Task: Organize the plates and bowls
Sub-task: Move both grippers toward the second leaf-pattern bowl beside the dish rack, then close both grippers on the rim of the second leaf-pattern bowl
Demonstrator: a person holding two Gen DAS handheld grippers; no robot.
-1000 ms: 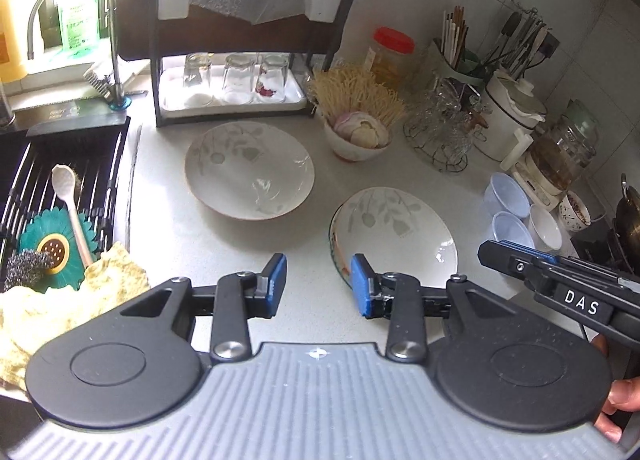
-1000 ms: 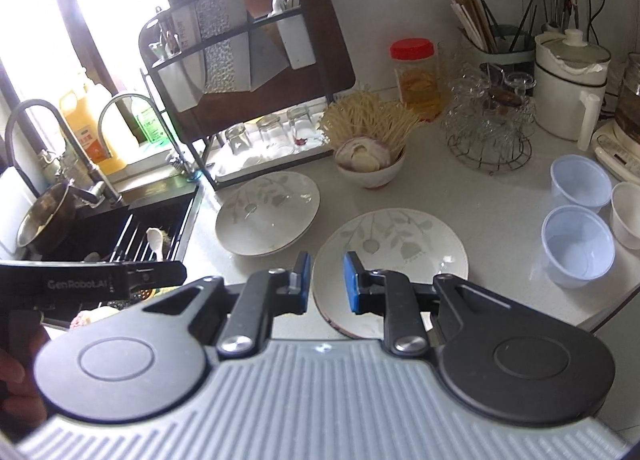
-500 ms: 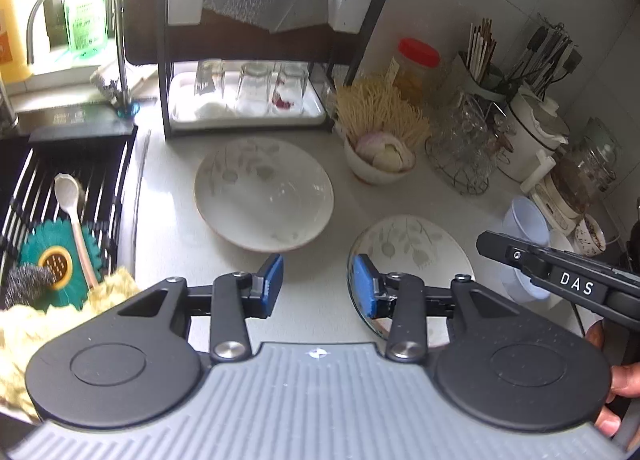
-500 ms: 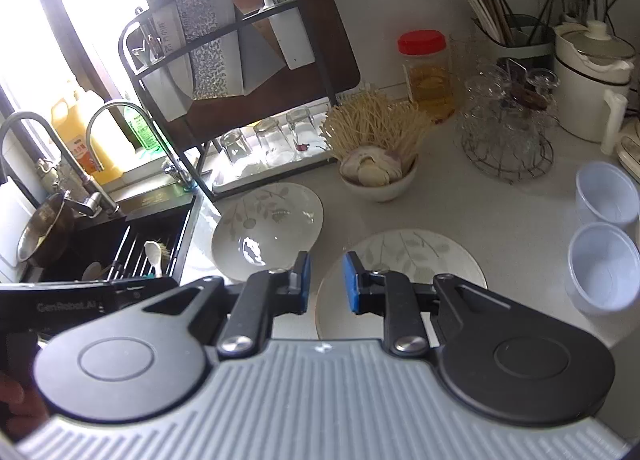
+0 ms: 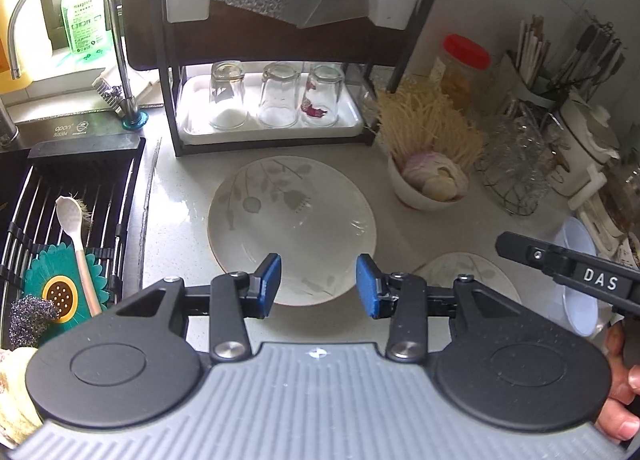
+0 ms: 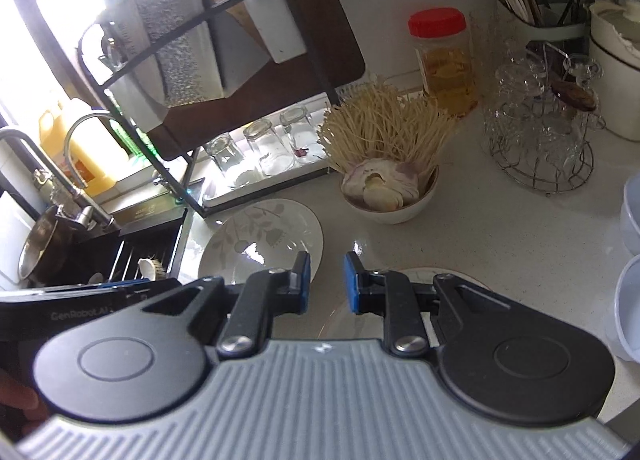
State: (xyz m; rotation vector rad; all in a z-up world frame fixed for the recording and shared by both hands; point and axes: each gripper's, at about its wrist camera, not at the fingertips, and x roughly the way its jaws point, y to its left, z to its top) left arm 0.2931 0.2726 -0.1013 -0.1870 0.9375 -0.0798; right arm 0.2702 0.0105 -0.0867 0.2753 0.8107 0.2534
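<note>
White counter (image 5: 176, 220): two plates (image 5: 292, 216), garlic bowl (image 5: 424, 196), rack (image 5: 272, 132).

Glossy, seemingly ceramic plate (image 5: 292, 216); clear glass tumblers (image 5: 279, 95); speckled counter (image 5: 176, 244)

"DAS" is printed in white on the black body of the right gripper (image 5: 600, 280), and "GenRobot.AI" is printed on the side of the left gripper (image 6: 80, 314). "opon" is stamped on the sink edge (image 5: 64, 128). The print on the green bottle (image 5: 84, 20) is too blurred to be read.
</note>
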